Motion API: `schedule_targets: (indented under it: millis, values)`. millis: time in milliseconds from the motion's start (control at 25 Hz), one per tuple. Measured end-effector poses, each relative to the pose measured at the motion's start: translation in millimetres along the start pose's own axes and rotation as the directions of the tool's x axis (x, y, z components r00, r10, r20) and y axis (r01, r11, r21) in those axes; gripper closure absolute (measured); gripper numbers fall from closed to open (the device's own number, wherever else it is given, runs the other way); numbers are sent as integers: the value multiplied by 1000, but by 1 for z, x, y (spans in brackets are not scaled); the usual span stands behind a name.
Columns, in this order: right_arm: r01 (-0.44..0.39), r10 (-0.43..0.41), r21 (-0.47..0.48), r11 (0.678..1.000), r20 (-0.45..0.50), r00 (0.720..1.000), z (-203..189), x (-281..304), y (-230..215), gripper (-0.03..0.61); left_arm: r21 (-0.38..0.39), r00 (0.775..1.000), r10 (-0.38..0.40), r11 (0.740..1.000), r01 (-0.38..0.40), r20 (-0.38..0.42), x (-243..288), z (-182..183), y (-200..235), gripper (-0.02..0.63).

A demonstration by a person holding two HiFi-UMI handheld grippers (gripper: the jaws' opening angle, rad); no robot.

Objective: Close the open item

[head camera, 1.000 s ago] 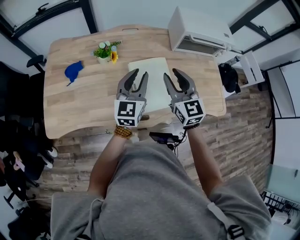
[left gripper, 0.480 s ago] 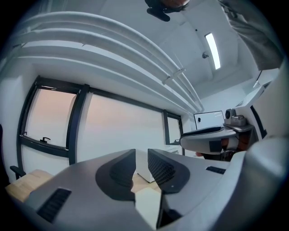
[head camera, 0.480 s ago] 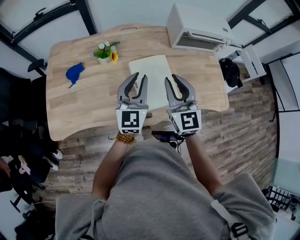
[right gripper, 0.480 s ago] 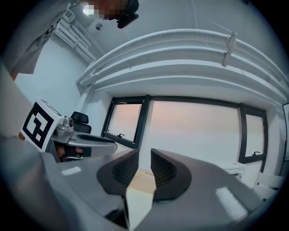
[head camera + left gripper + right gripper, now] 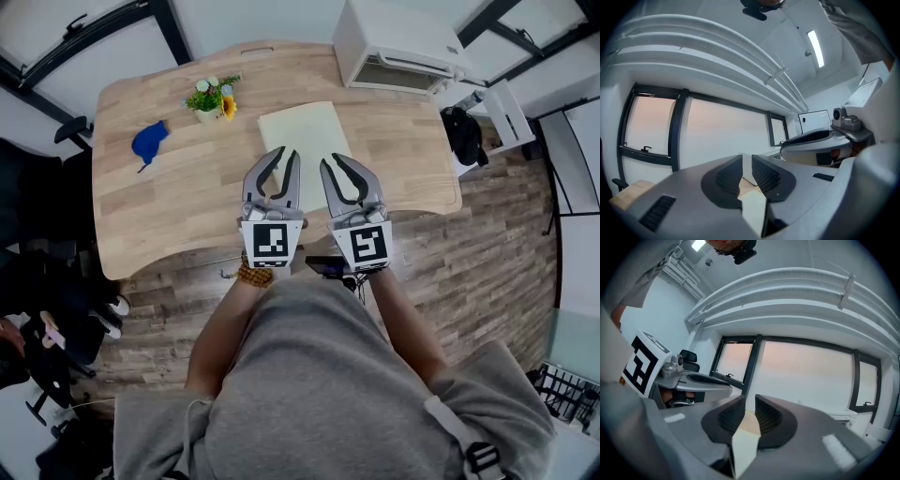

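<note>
Holding one gripper in each hand, the person in the grey top keeps both level over the near edge of the desk (image 5: 169, 216), side by side, at the near end of a pale sheet (image 5: 295, 131). The left gripper (image 5: 287, 155) and the right gripper (image 5: 330, 161) each carry a marker cube printed with a black-and-white square pattern, the only print legible. Both pairs of jaws stand at a narrow gap. They have just been closing, and nothing is between them.

The single pale sheet lies flat, its long axis running away from the person. To its far left stands one small flower pot (image 5: 214, 98), and farther left lies one blue cloth (image 5: 148, 142).

Beyond the sheet's far right corner sits one white oven-like box (image 5: 398, 37), its long axis along the desk's far edge. Its front faces back toward the sheet and shows a dark opening, though whether the door is open is unclear.
</note>
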State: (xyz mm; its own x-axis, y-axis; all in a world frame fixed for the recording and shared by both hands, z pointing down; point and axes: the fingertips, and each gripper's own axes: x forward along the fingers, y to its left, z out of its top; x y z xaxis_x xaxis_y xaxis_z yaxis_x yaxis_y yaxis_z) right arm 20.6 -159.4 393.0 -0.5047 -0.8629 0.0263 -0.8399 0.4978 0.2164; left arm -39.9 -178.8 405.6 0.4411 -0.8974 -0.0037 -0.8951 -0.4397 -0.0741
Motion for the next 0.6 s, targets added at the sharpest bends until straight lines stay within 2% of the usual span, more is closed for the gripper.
schedule_targets:
  millis: [600]
  values:
    - [-12,11,-14,1000,-62,998,-24,1,7,558,-2,998,21,1000,-21,-58,0,-25,3,581]
